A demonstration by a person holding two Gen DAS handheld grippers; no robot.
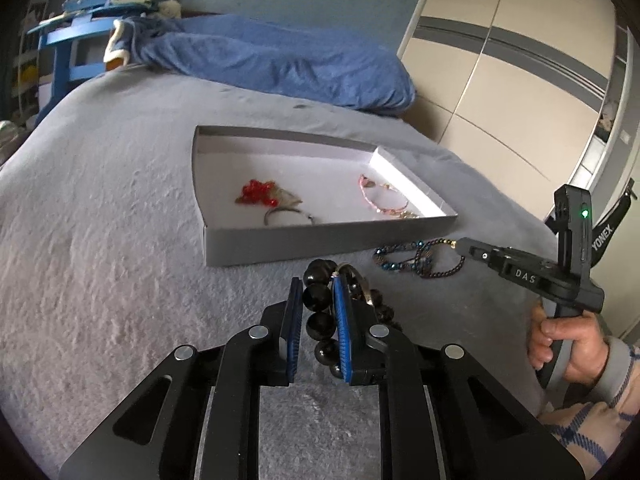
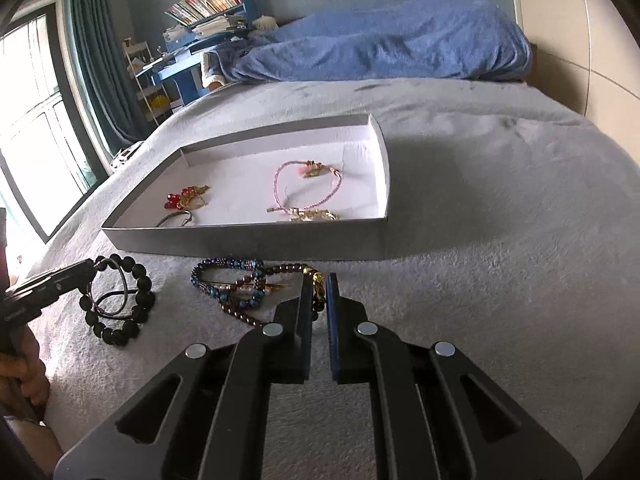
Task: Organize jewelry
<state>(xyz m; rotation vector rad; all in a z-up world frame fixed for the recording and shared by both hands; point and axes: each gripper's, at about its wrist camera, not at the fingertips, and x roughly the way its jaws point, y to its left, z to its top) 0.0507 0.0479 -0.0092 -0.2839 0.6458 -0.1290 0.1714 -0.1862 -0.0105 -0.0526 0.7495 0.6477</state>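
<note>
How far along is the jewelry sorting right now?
Partly done. The pink bracelet and red bead piece already lie in the box. The left tongs grip the black bead bracelet; the right tongs pinch the dark beaded strands, both still on the bed.

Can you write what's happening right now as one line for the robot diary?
left gripper: shut on black bead bracelet | right gripper: shut on dark bead strand | box: holds pink bracelet, red piece

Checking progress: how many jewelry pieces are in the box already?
4: red-beaded piece and thin dark band left, pink cord bracelet and gold piece right. More may be hidden.
</note>
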